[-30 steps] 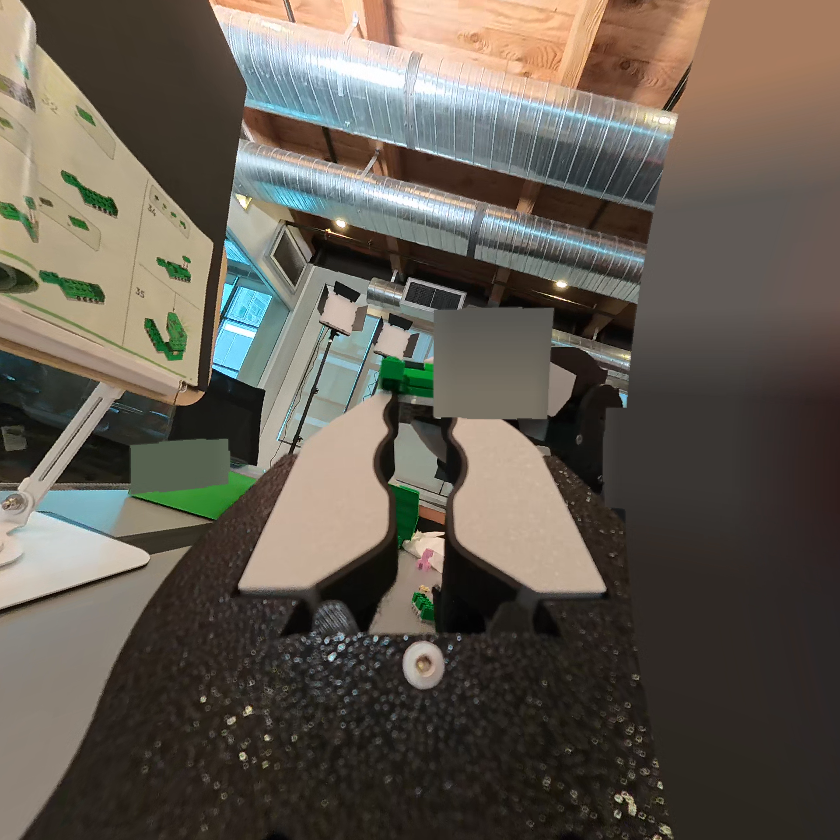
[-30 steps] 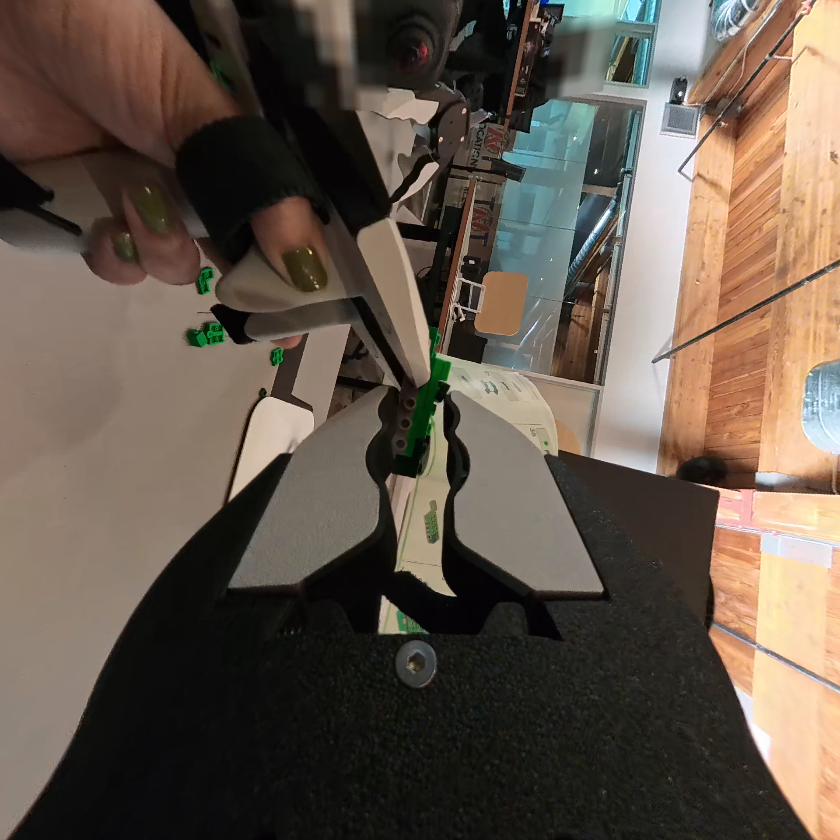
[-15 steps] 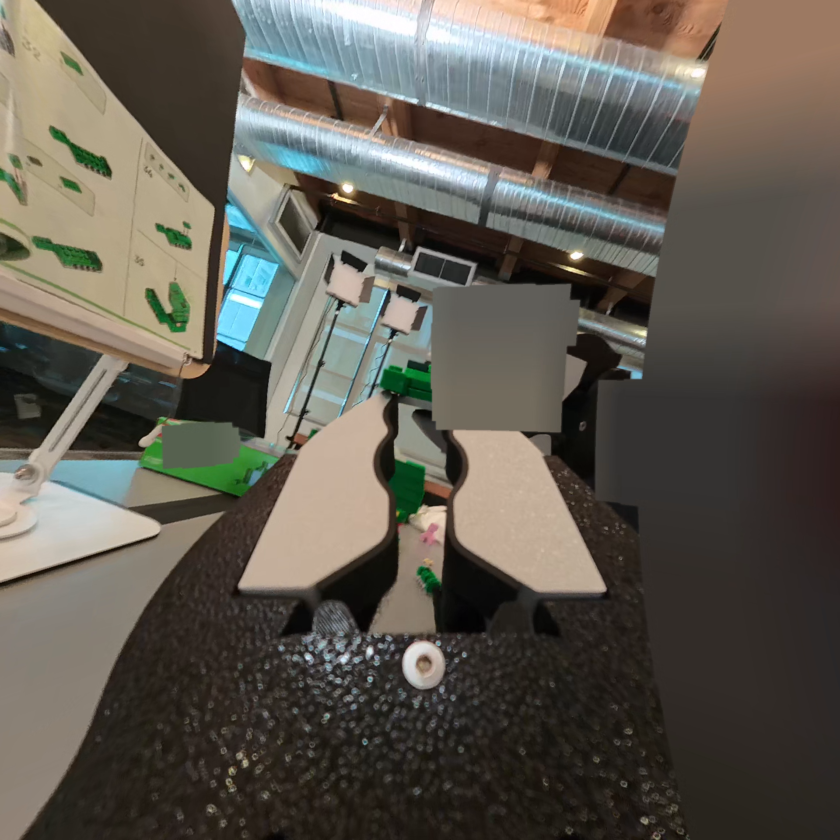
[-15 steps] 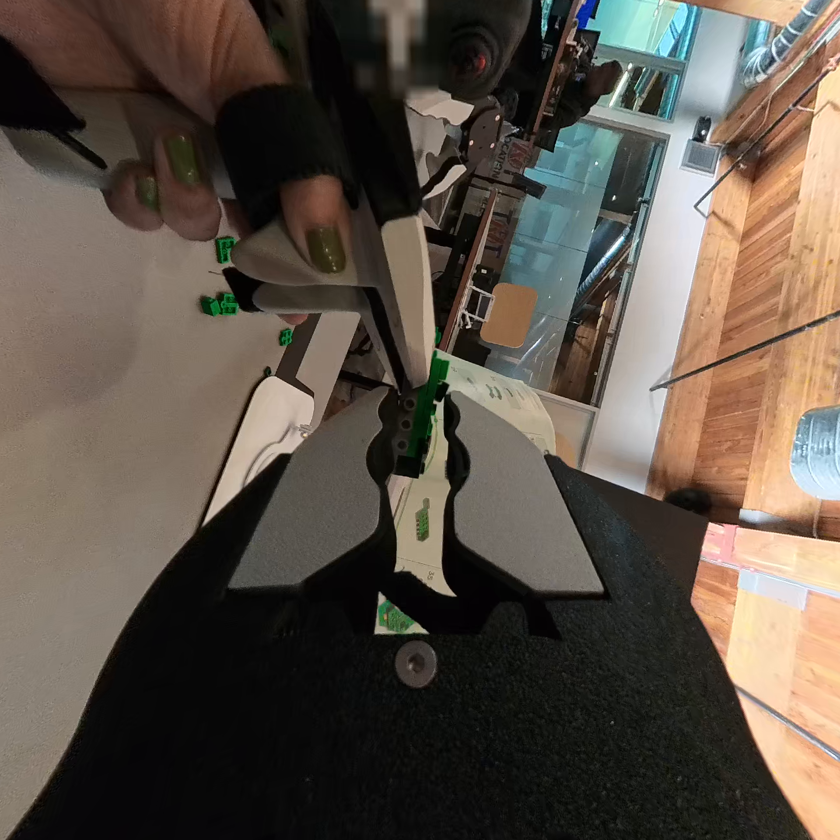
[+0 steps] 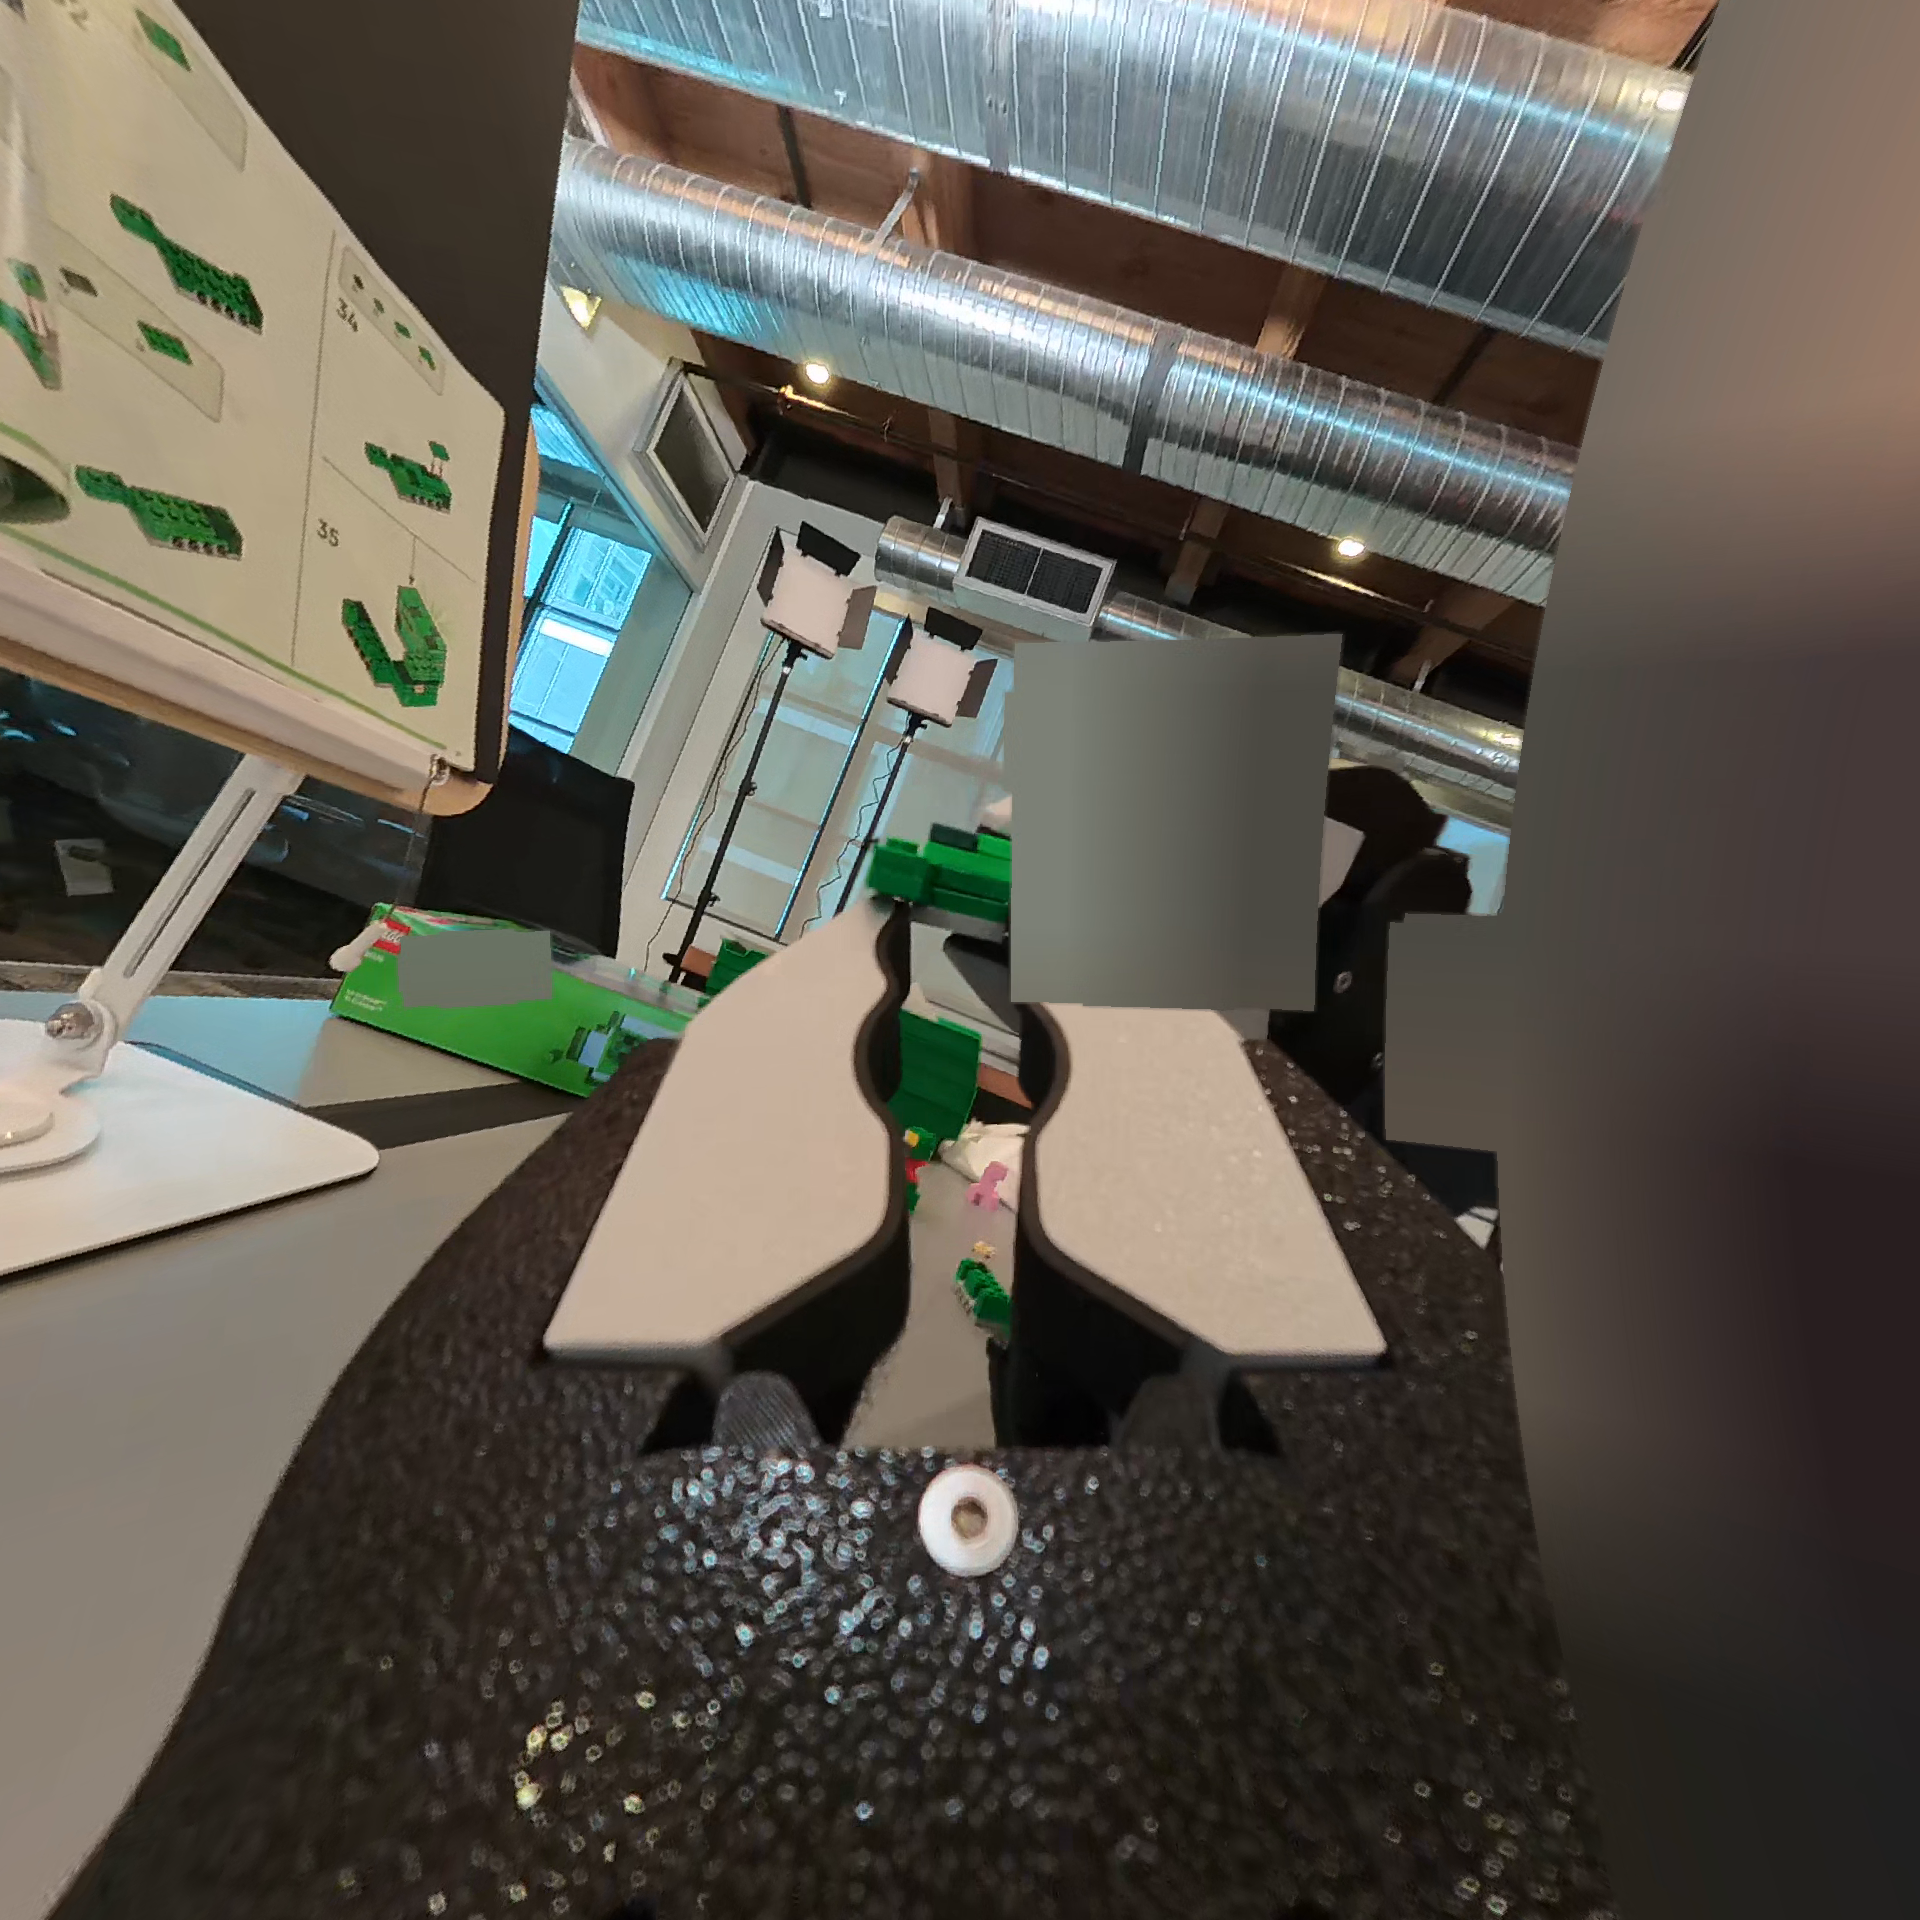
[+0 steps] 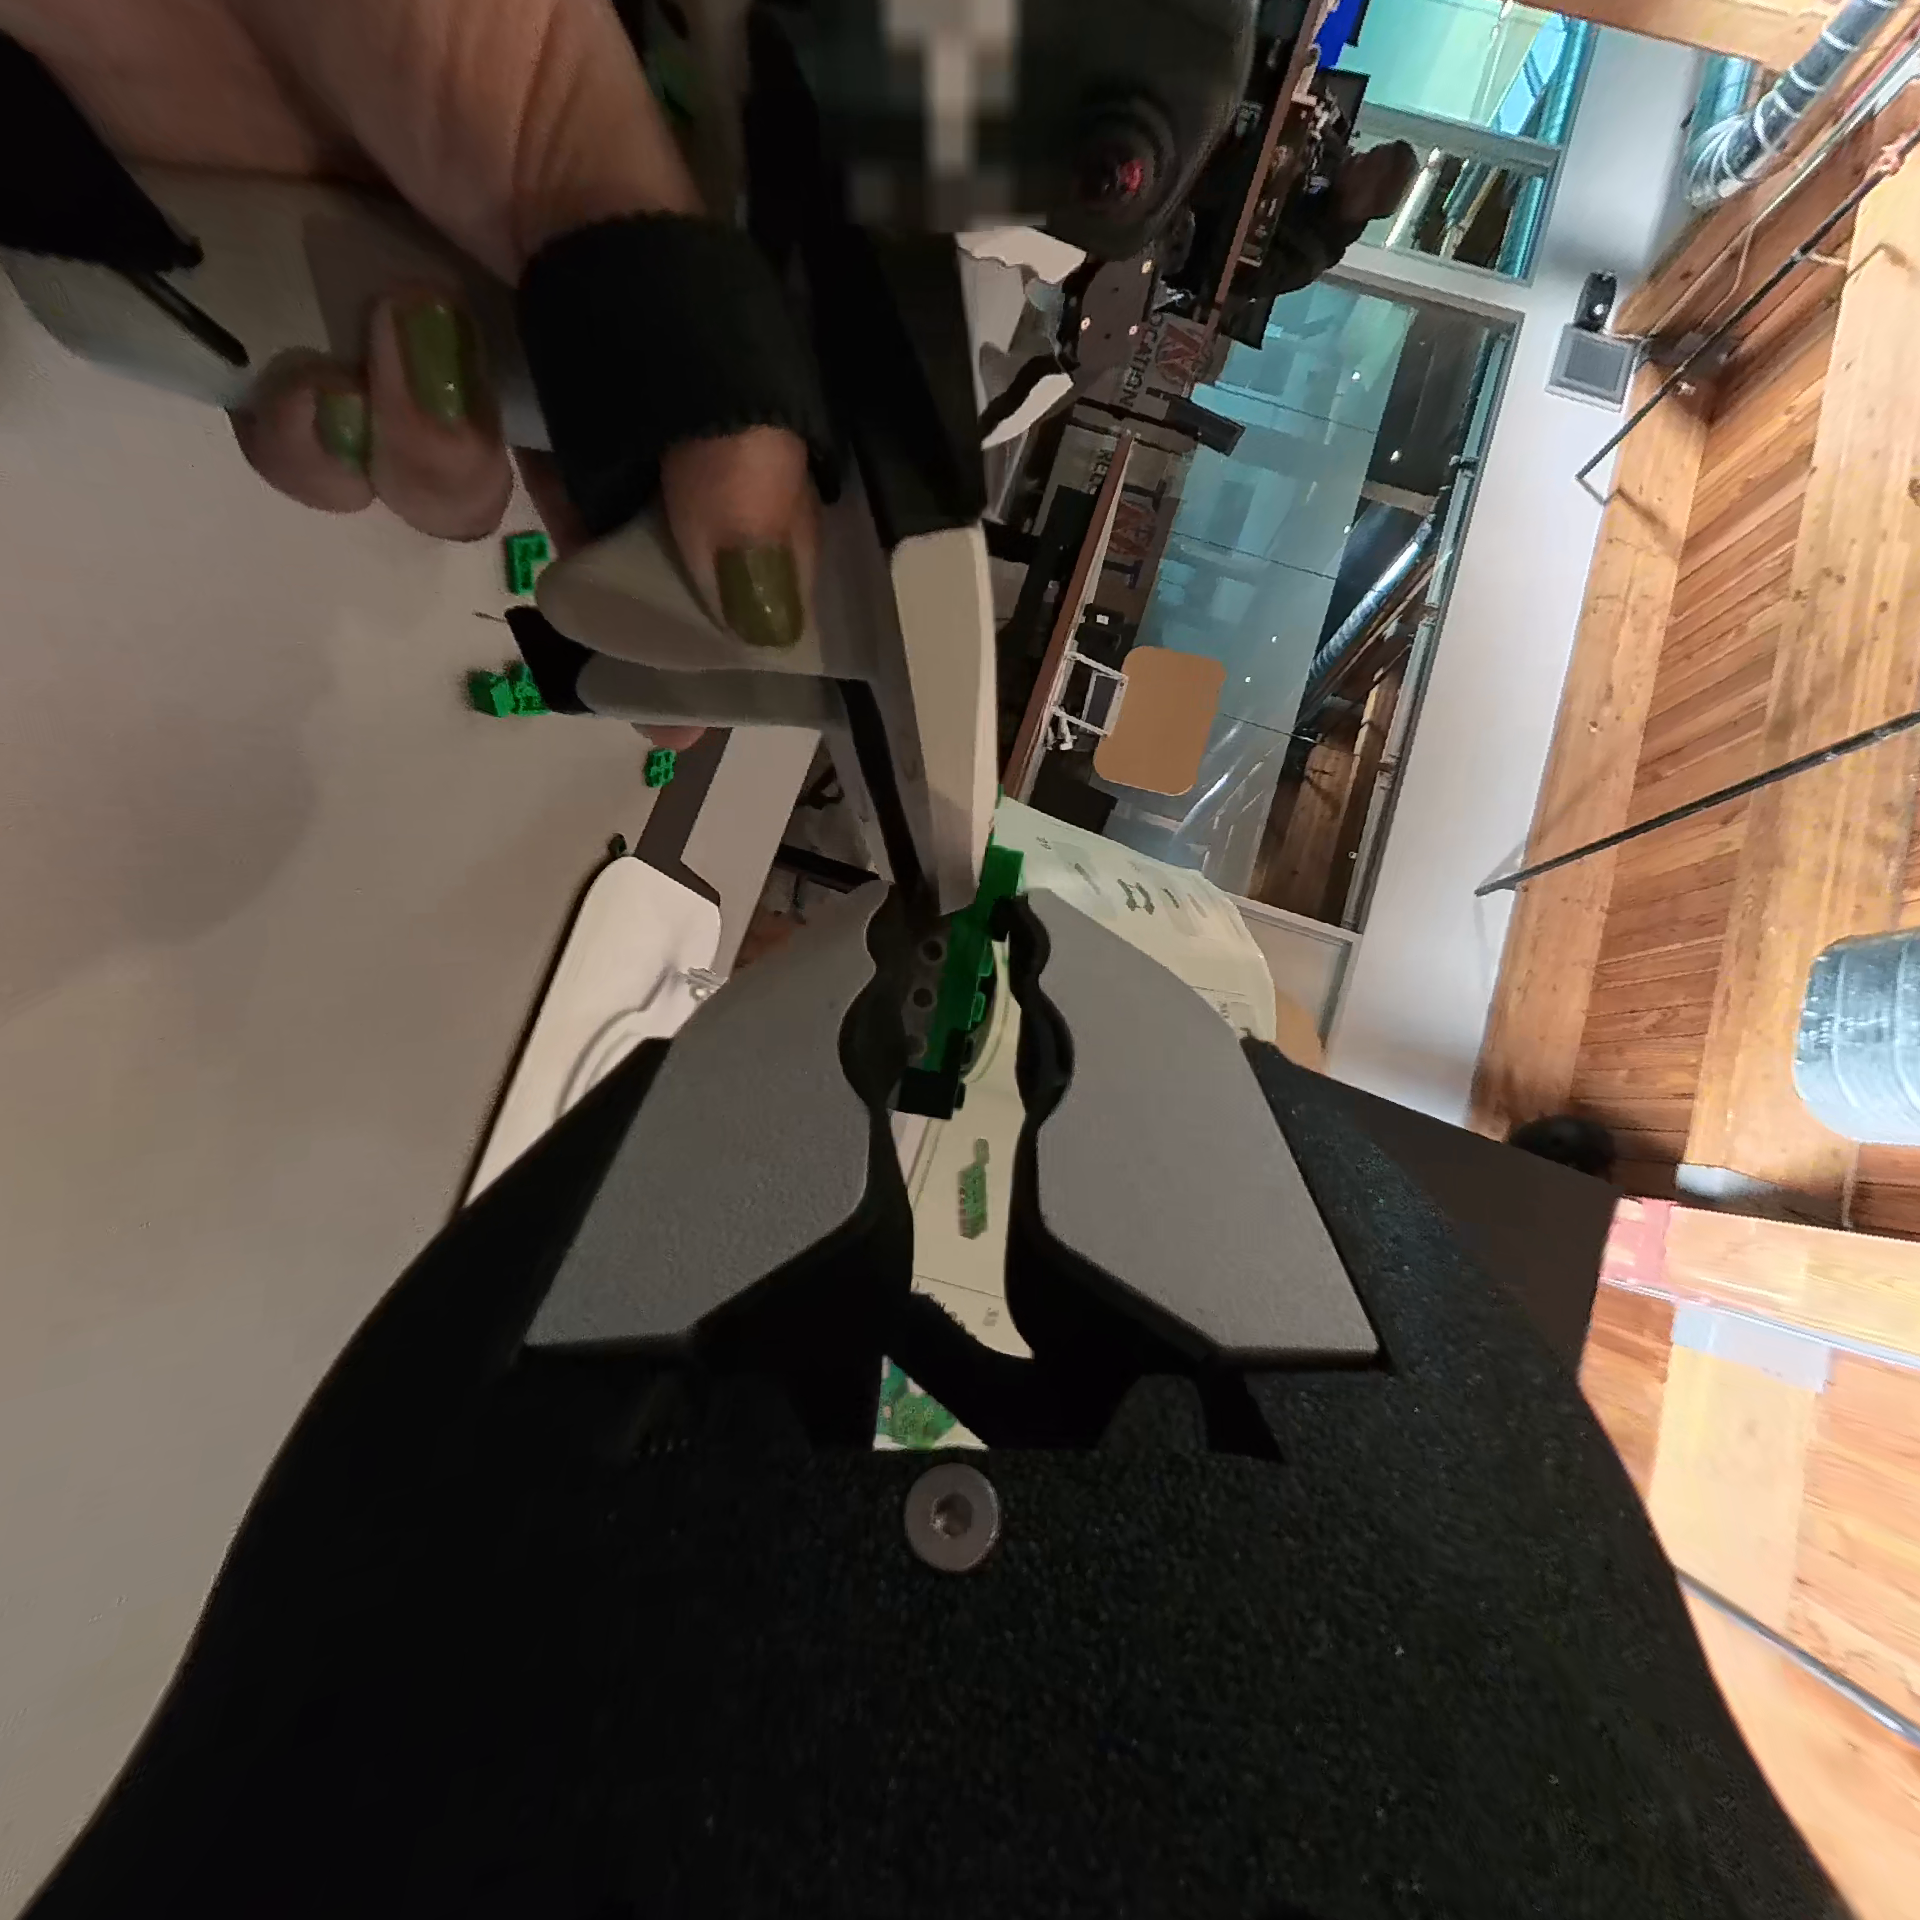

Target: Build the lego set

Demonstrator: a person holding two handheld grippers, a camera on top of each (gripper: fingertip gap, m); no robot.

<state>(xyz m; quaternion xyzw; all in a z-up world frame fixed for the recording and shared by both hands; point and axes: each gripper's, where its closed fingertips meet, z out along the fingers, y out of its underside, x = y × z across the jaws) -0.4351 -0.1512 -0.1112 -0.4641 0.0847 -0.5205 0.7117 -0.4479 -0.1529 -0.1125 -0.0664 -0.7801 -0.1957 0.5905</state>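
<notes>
The green brick piece (image 6: 961, 992) is up in the air between the two grippers, not on the table. In the right wrist view it sits edge-on between the right gripper (image 6: 951, 940) fingers, against the left finger; a gap shows between it and the right finger, so whether the fingers actually pinch it I cannot tell. The left gripper (image 6: 940, 831) comes in from above with its fingertips drawn together at the piece's top end, a hand (image 6: 540, 312) squeezing its trigger. In the left wrist view a green piece (image 5: 935, 868) shows at that gripper's left fingertip, but a blurred patch covers the other tip, so its grip cannot be confirmed.

This looks like a mid-build step: joining or adjusting a small green sub-assembly held off the table. The next move likely calls for lining up studs squarely and pressing firmly while the other side braces, without letting the thin piece twist or pop free.

Farther out, the instruction booklet (image 5: 239, 374) stands on a white stand (image 5: 156, 1153) at the left. On the grey table (image 5: 260, 1403) lie loose green bricks (image 5: 982, 1288), a taller green built section (image 5: 935, 1070), a small pink part (image 5: 987, 1184) and, far left, a green box (image 5: 499, 1018). More stray green bits (image 6: 504, 691) lie on the tabletop under the hand. Nothing blocks the join itself; the crowding of both grippers' fingers around so small a piece is the main hindrance.
</notes>
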